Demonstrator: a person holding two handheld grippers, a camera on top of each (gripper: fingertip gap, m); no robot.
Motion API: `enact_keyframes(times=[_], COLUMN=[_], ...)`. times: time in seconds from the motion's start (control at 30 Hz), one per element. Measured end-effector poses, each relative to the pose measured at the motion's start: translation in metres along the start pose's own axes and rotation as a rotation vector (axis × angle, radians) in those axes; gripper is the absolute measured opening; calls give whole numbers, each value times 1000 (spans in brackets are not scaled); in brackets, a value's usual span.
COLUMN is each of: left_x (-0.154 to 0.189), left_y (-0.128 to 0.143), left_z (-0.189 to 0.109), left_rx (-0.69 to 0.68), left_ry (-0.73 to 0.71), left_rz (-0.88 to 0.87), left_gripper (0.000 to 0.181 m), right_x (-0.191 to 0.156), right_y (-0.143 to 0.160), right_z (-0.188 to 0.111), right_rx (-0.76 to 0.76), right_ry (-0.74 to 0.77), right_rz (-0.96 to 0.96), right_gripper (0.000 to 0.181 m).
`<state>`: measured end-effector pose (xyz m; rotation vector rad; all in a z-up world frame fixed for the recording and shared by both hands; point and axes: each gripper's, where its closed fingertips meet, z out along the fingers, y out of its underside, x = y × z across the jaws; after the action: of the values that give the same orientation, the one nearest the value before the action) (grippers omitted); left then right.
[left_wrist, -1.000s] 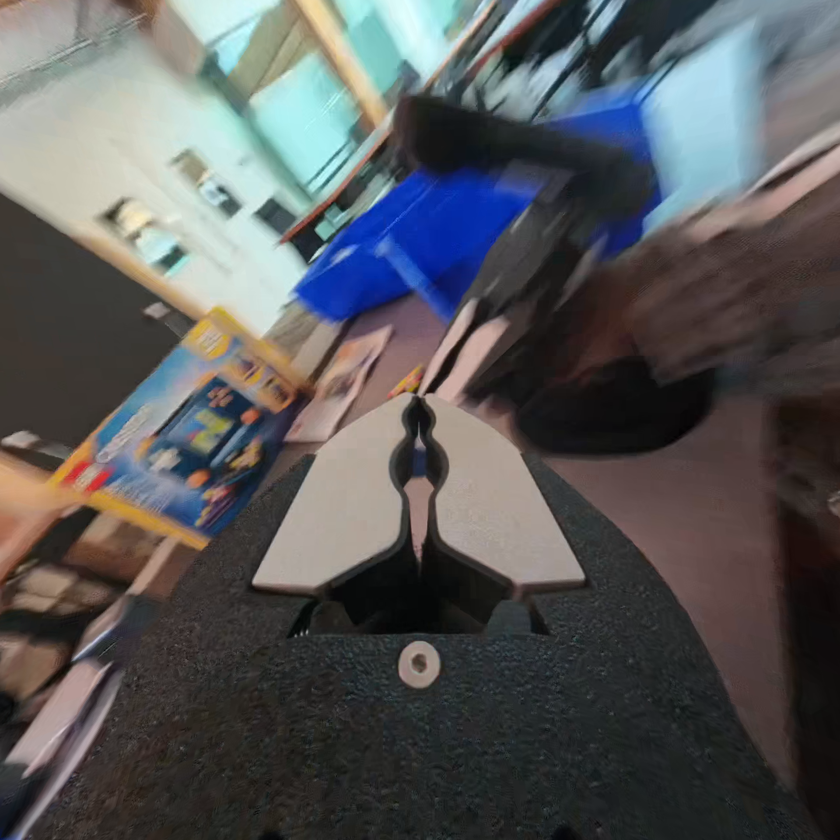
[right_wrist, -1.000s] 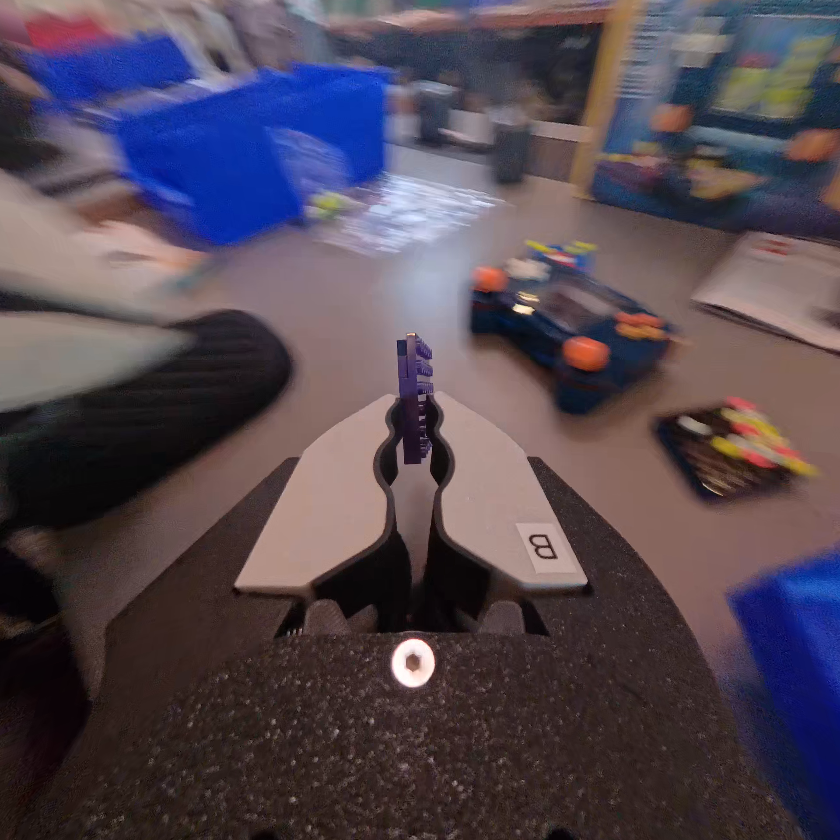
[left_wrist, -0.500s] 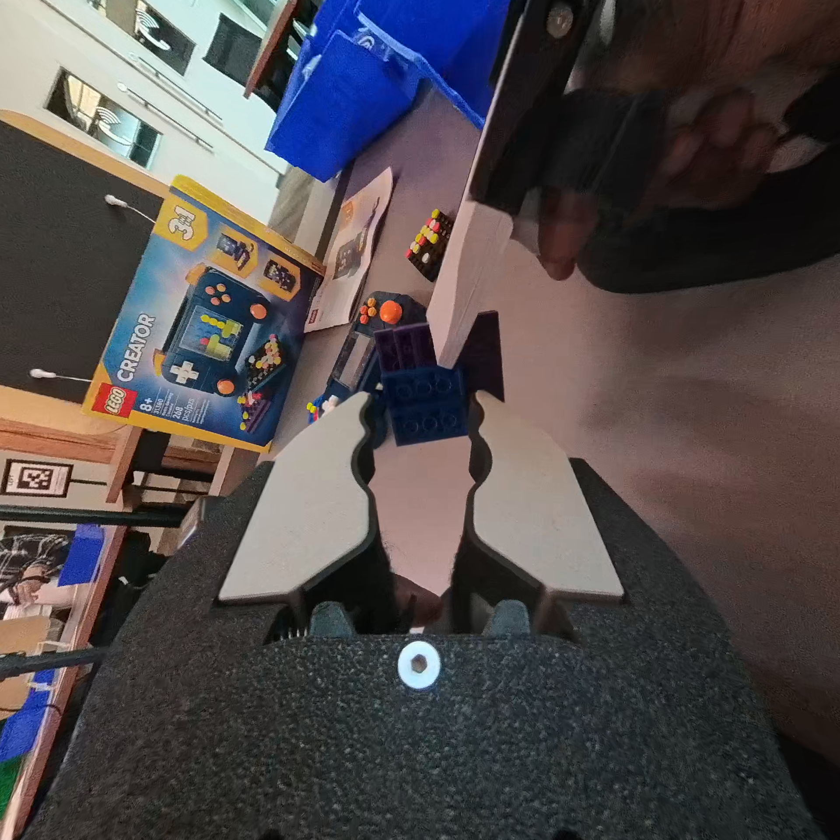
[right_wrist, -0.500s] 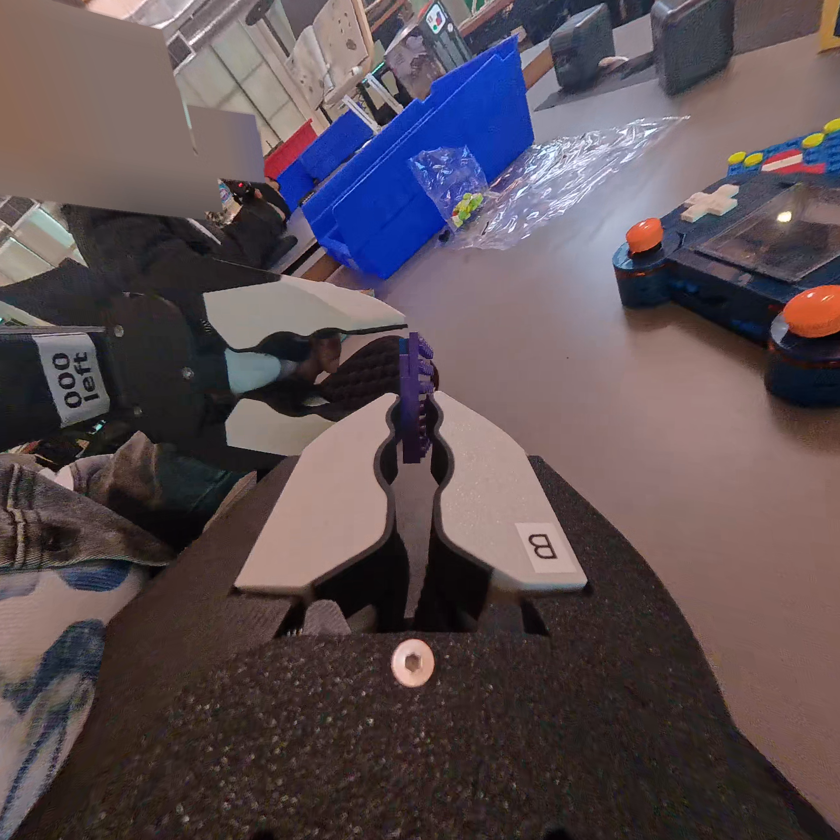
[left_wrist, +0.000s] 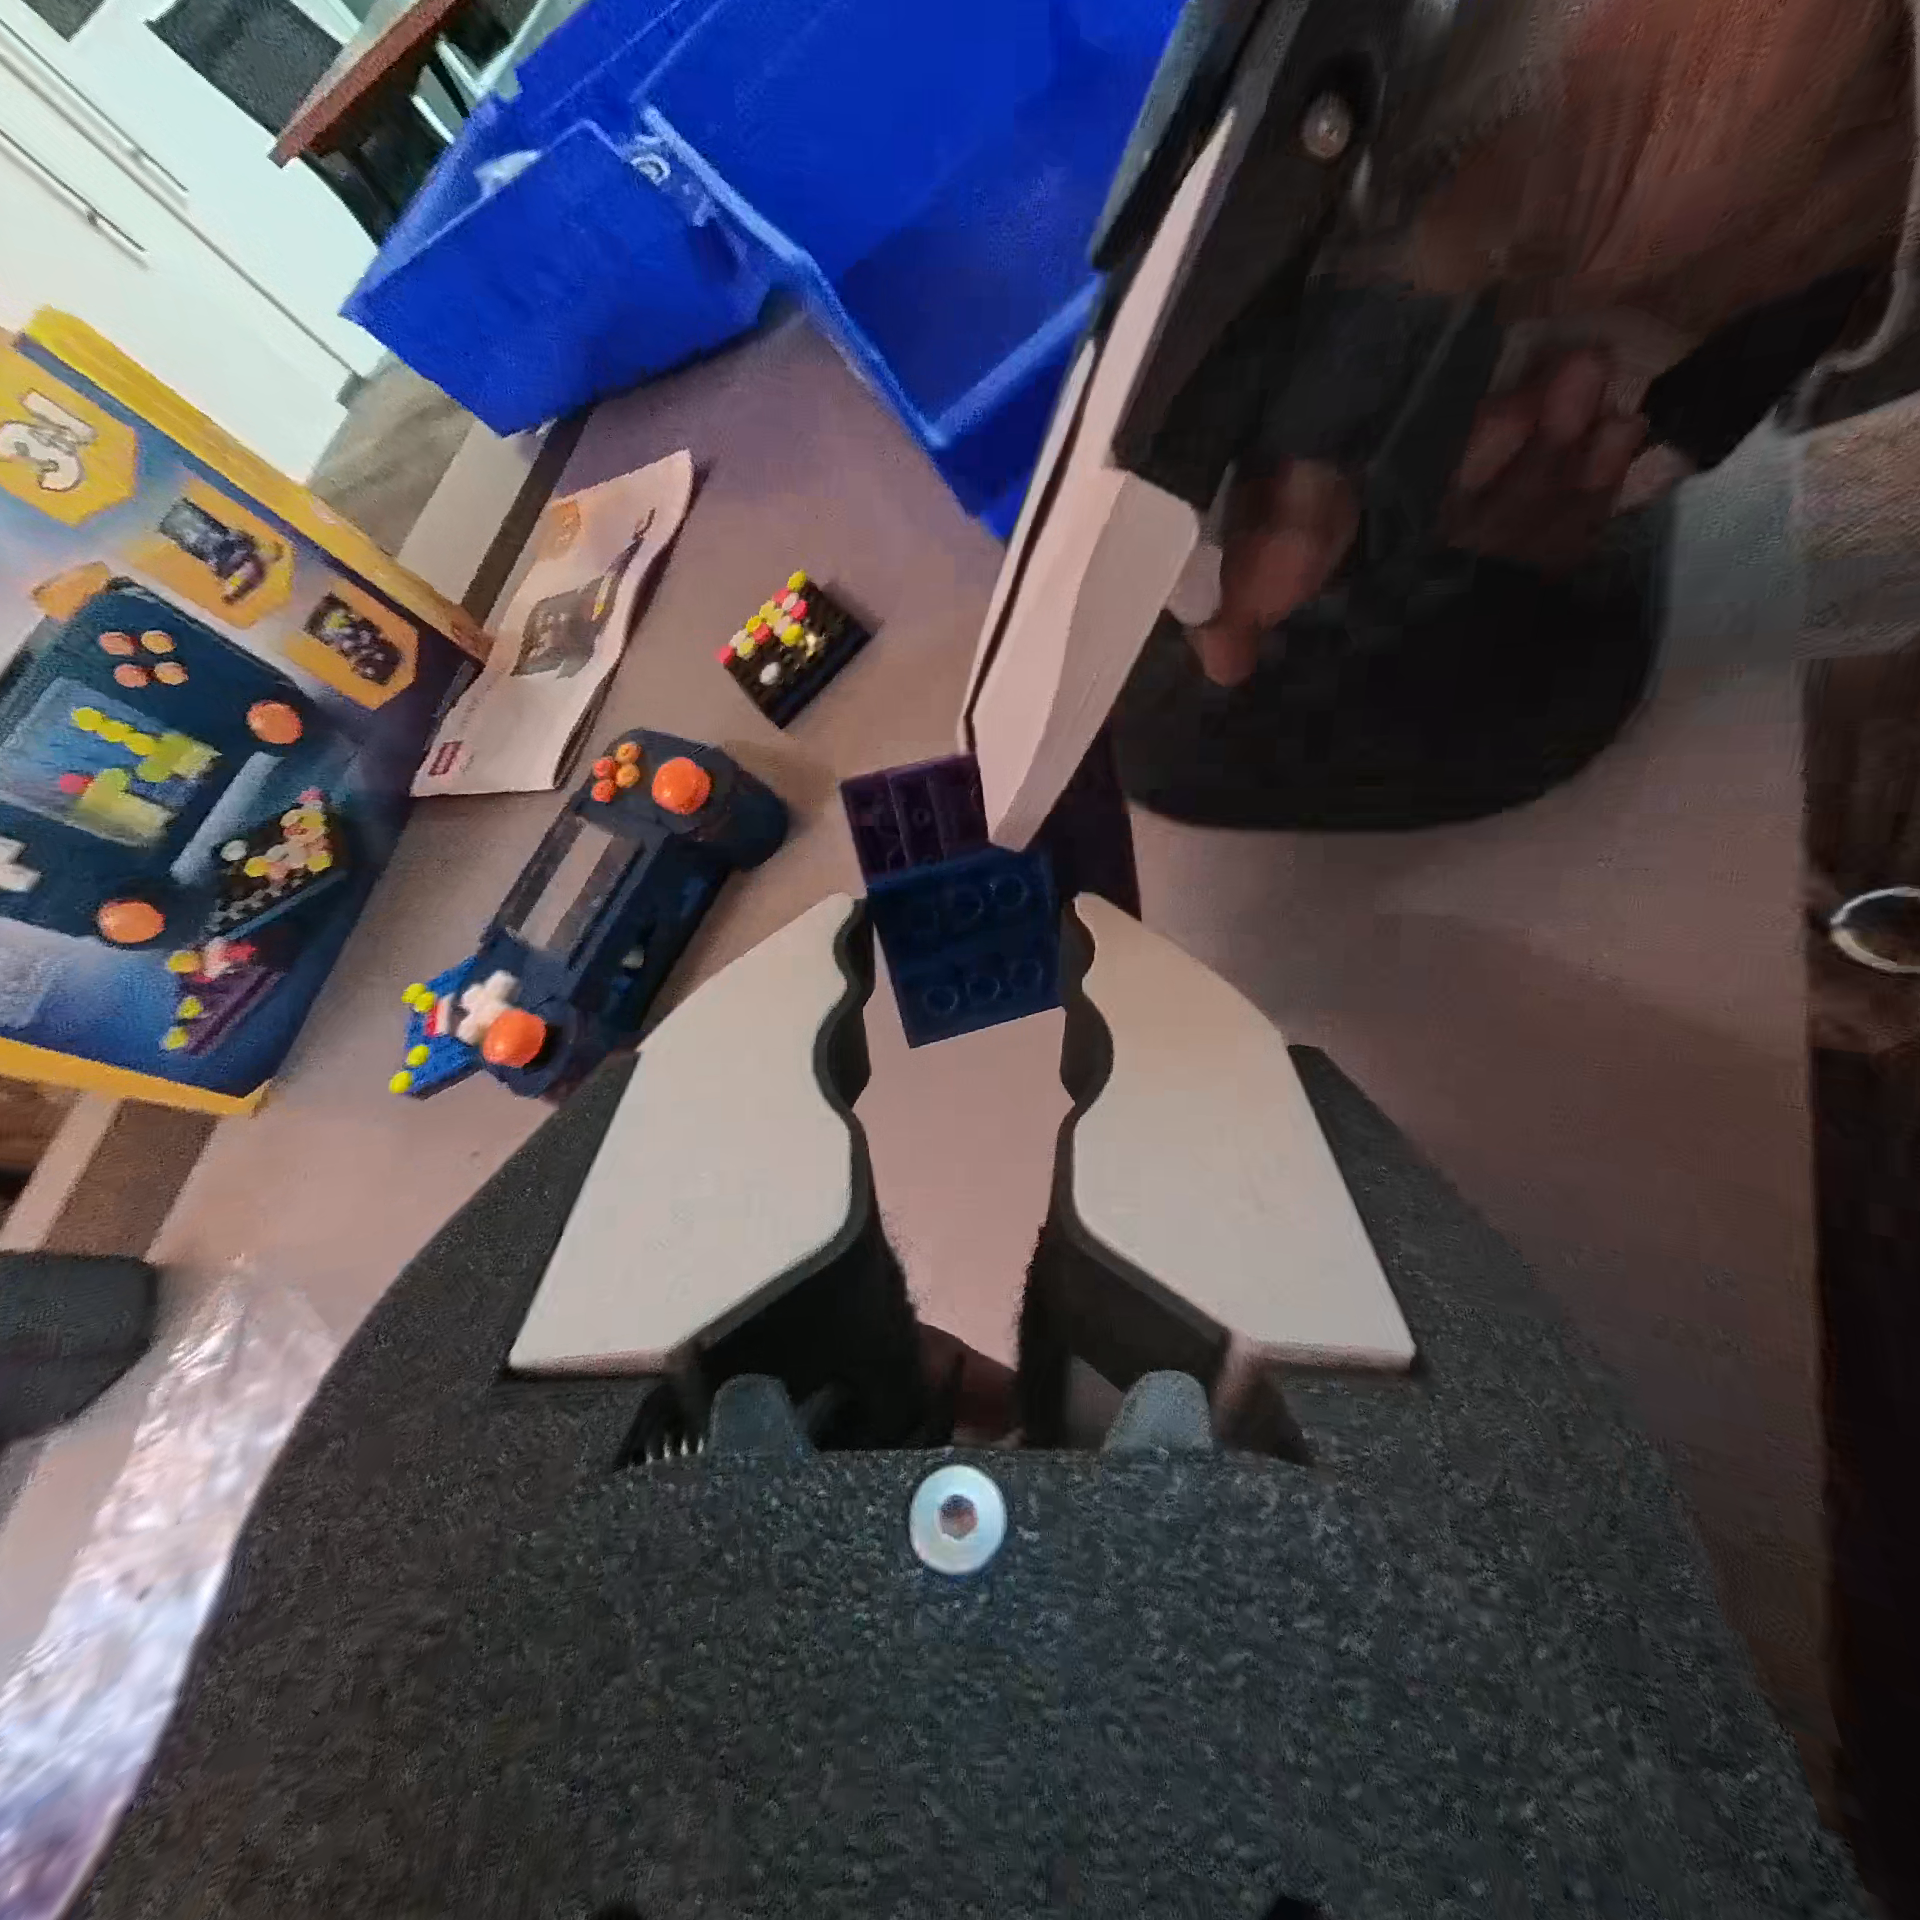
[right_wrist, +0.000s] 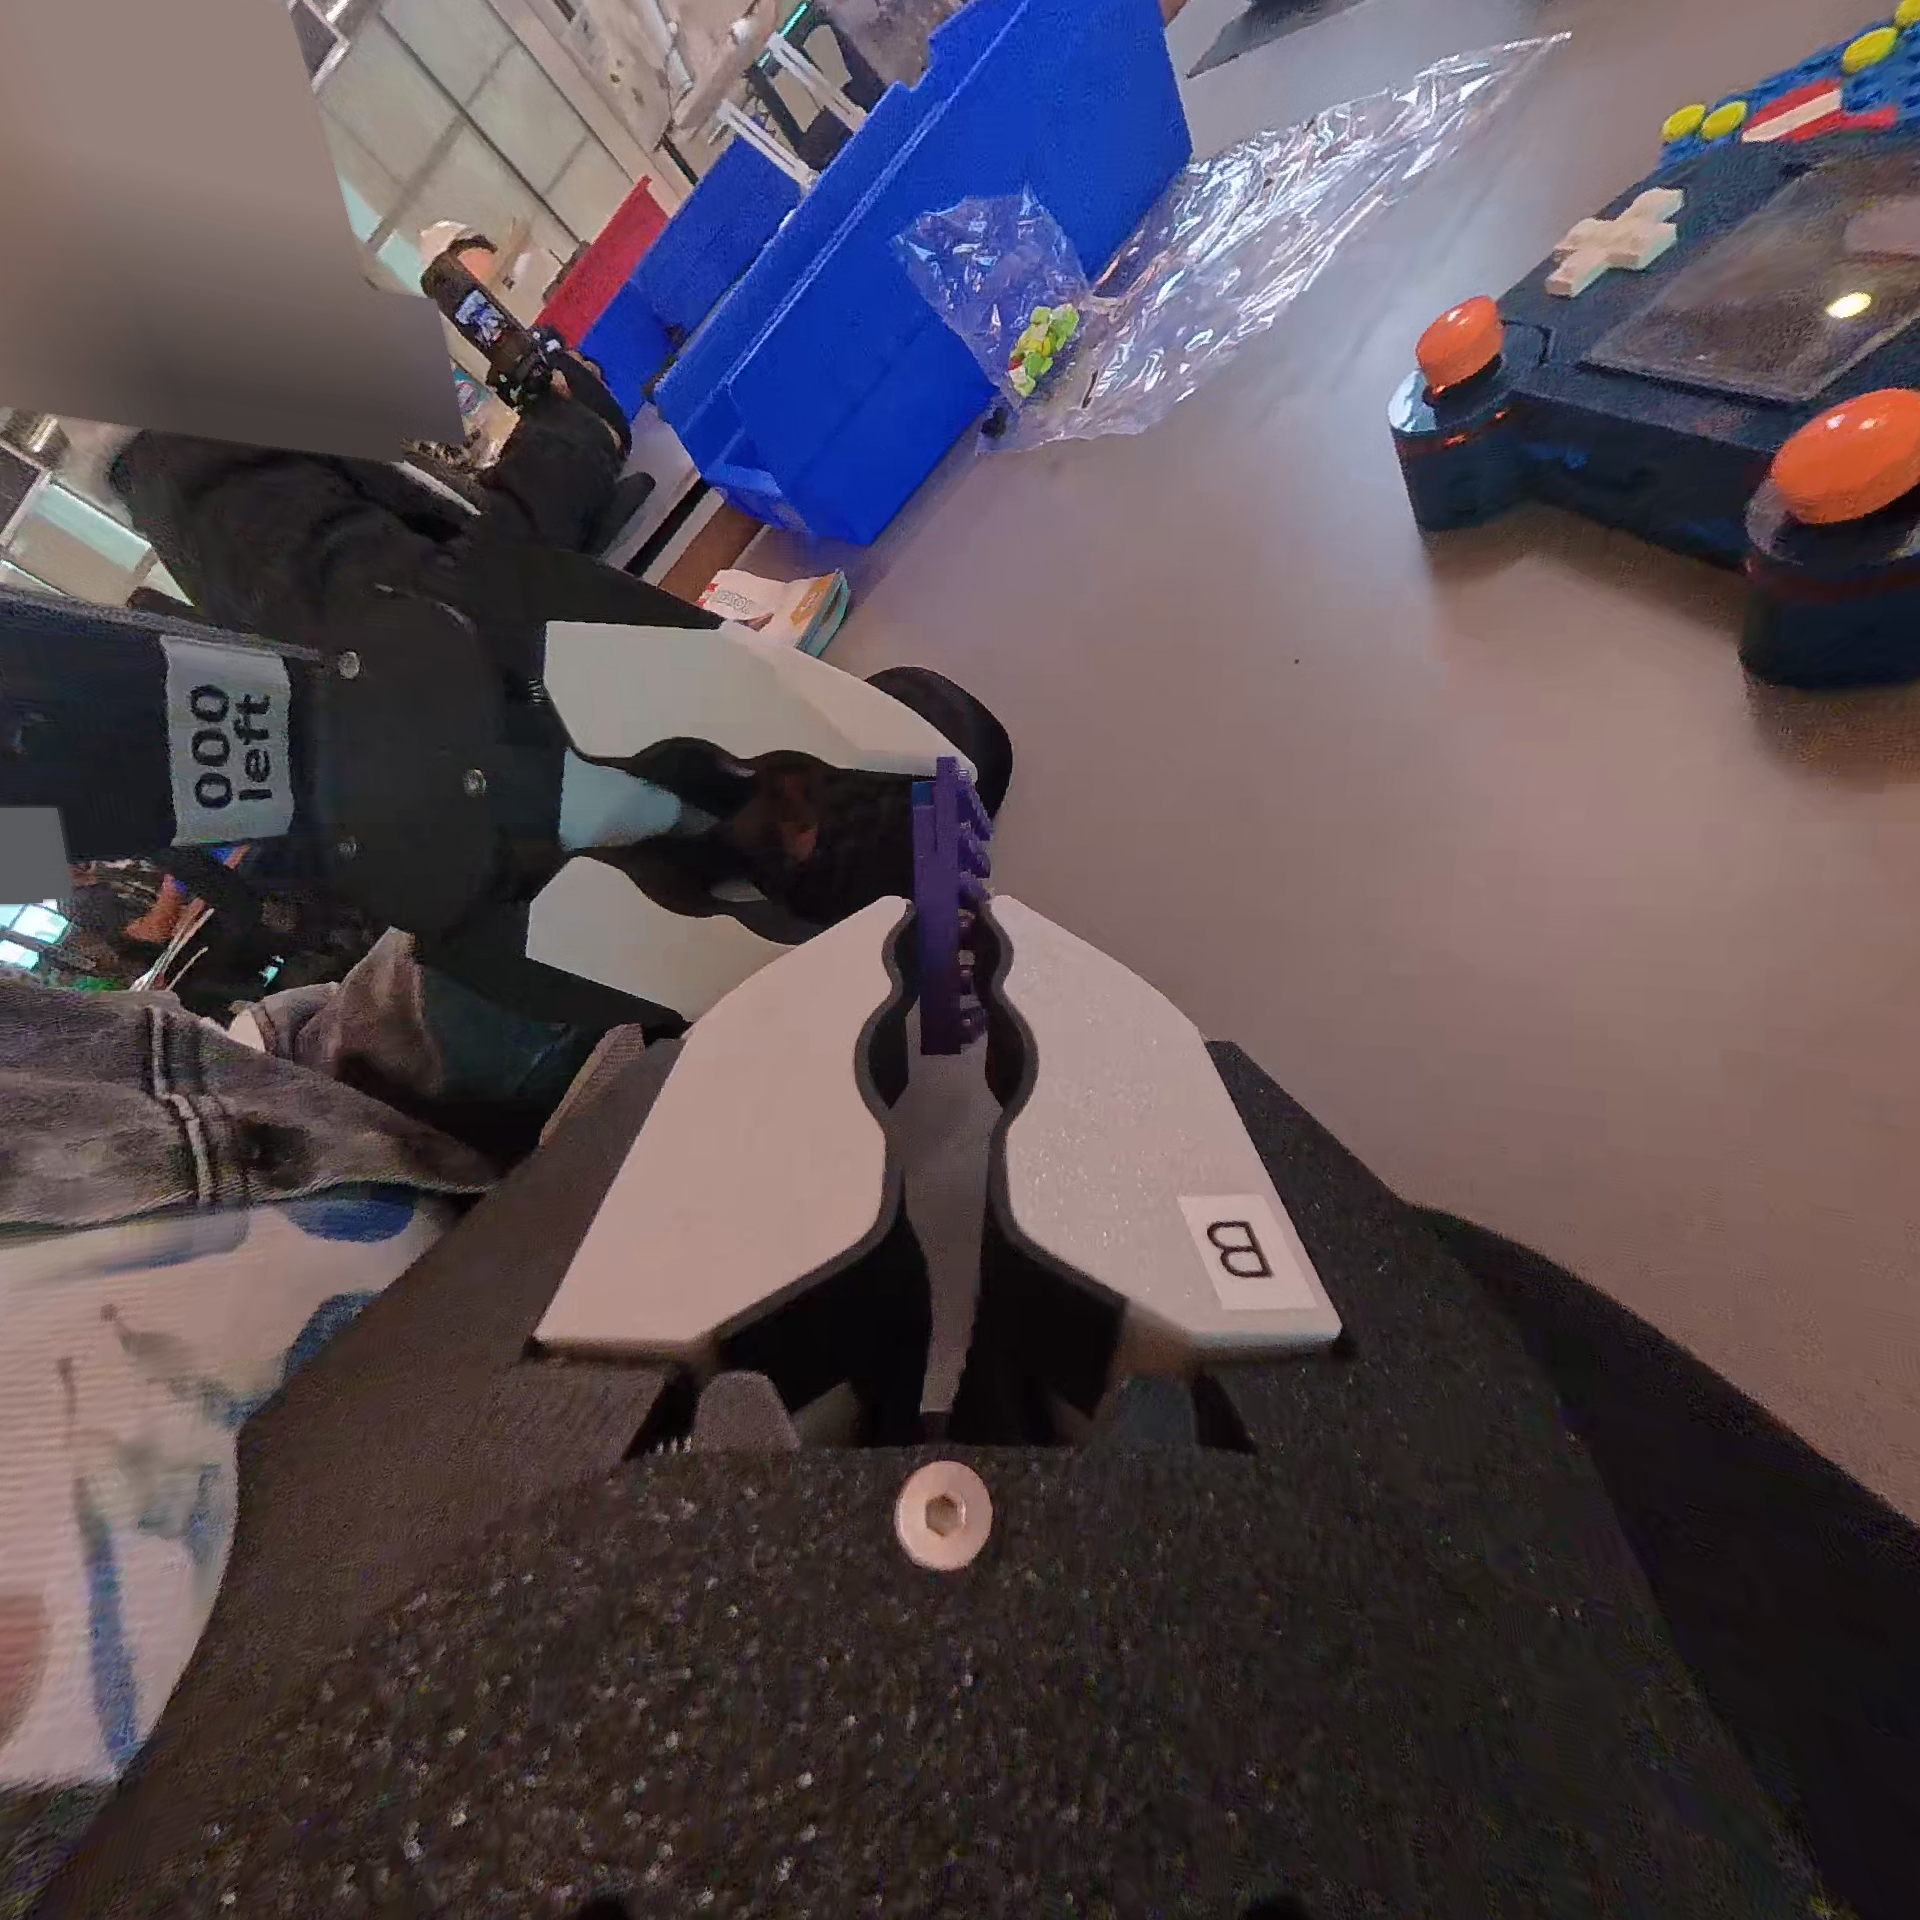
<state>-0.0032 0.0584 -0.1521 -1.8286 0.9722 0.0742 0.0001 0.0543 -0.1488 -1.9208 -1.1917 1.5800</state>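
My right gripper (right_wrist: 948, 914) is shut on a purple plate (right_wrist: 945, 862), held edge-on with its studs facing right. In the left wrist view the right gripper's fingers (left_wrist: 1070, 623) come down from the top right onto the purple plate (left_wrist: 914, 810). A dark blue plate (left_wrist: 971, 956) sits against the purple plate's underside. My left gripper (left_wrist: 966, 904) is open, and its jaws stand about one plate width apart on either side of the blue plate. Its upper finger (right_wrist: 748, 707) reaches the purple plate's top edge. A hand holds each gripper above the brown table (right_wrist: 1351, 831).
A brick-built handheld game console (left_wrist: 623, 894) lies on the table beyond the grippers (right_wrist: 1714, 395). A small black plate with coloured studs (left_wrist: 795, 649), a booklet (left_wrist: 566, 644) and the set's box (left_wrist: 156, 727) lie behind it. Blue bins (right_wrist: 894, 312) and a clear plastic bag (right_wrist: 1195, 229) stand at the back. Left and right tips are no more than a few centimetres apart. Both grippers' tips are roughly 15 cm from the brick-built handheld game console (left_wrist: 623, 894). Seen from the right wrist view (right_wrist: 1674, 402) as well.
One second ago my left jaws were shut. They have since opened and now sit around the blue plate. The two grippers have come together. The right gripper has kept hold of the purple plate.
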Motion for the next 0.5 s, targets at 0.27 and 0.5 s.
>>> enact_keyframes(times=[0.27,0.5], left_x=[48,80], left_y=[-59,-62], left_z=[46,70], left_rx=[177,81], left_ry=[257,376], left_rz=[-41,105], left_gripper=[33,33], right_x=[6,29], right_y=[23,46], right_z=[-86,-107], right_rx=[-96,-93], right_ry=[40,122], right_rz=[-47,23], right_gripper=[17,10])
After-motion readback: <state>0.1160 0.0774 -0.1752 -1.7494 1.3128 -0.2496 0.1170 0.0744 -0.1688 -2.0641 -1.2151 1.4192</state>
